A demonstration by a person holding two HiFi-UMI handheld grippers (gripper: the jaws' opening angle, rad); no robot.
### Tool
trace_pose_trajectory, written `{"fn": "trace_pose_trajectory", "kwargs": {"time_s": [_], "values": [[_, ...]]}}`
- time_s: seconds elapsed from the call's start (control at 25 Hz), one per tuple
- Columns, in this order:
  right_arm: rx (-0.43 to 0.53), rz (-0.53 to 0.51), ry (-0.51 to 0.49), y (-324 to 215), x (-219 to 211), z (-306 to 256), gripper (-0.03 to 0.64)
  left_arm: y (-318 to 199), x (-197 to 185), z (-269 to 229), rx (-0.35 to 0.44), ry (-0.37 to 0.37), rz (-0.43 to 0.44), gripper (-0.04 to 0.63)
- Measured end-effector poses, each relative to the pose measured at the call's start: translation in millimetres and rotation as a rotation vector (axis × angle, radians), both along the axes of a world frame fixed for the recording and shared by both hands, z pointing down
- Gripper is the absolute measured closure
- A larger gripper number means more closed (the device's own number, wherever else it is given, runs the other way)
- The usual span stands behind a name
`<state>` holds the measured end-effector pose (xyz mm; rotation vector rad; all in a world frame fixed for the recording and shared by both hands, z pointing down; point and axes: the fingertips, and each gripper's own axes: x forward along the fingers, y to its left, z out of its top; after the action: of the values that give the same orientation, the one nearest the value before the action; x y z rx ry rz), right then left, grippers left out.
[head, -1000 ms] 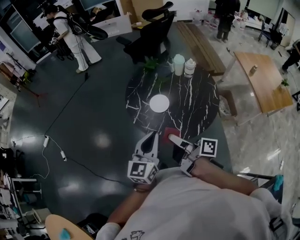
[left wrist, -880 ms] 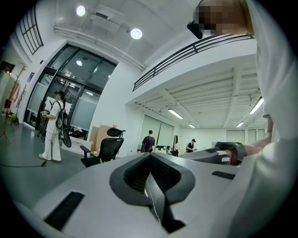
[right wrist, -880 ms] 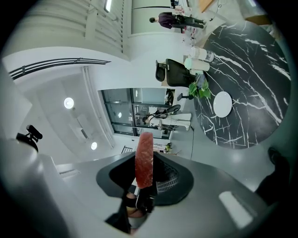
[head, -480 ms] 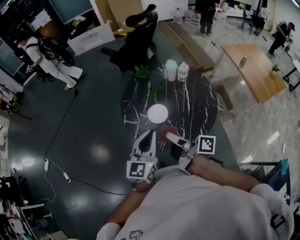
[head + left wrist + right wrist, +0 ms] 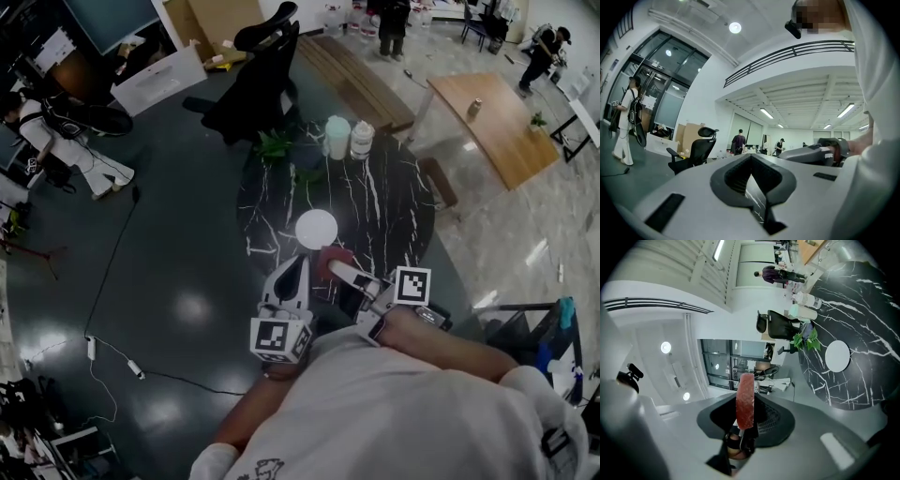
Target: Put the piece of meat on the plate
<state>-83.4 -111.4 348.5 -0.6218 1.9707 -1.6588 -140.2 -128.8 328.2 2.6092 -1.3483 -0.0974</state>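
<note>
A flat red piece of meat point(image 5: 745, 401) stands on edge between the jaws of my right gripper point(image 5: 746, 423), which is shut on it. From the head view the meat point(image 5: 334, 260) hangs over the near rim of the round black marble table point(image 5: 394, 220). The small white plate point(image 5: 316, 228) lies bare on that table, just beyond the meat; it also shows in the right gripper view as a plate point(image 5: 837, 356). My left gripper point(image 5: 297, 272) is beside the right one, its jaws together and holding nothing, and its own view shows the left gripper point(image 5: 757, 190) pointing level.
Two pale jars point(image 5: 348, 139) and a green plant point(image 5: 279, 146) stand at the table's far edge. A black office chair point(image 5: 255, 86) sits behind them. A wooden table point(image 5: 495, 114) is to the right. People stand farther off, and a cable point(image 5: 112, 272) runs over the dark floor.
The table and plate have drawn nearer to both grippers as the person moves forward. The meat stays in the right gripper; the left stays shut.
</note>
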Motion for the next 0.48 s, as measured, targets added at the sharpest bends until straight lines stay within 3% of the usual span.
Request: {"fn": "trace_pose_trajectory", "kwargs": {"time_s": [0.24, 0.48], "values": [[-0.035, 0.012, -0.001, -19, 4, 16, 0.529, -17, 7, 12, -0.037, 0.001, 0.026, 0.589], [-0.062, -0.020, -0.028, -49, 9, 18, 0.529, -44, 4, 7, -0.017, -0.048, -0.039, 0.589]]}}
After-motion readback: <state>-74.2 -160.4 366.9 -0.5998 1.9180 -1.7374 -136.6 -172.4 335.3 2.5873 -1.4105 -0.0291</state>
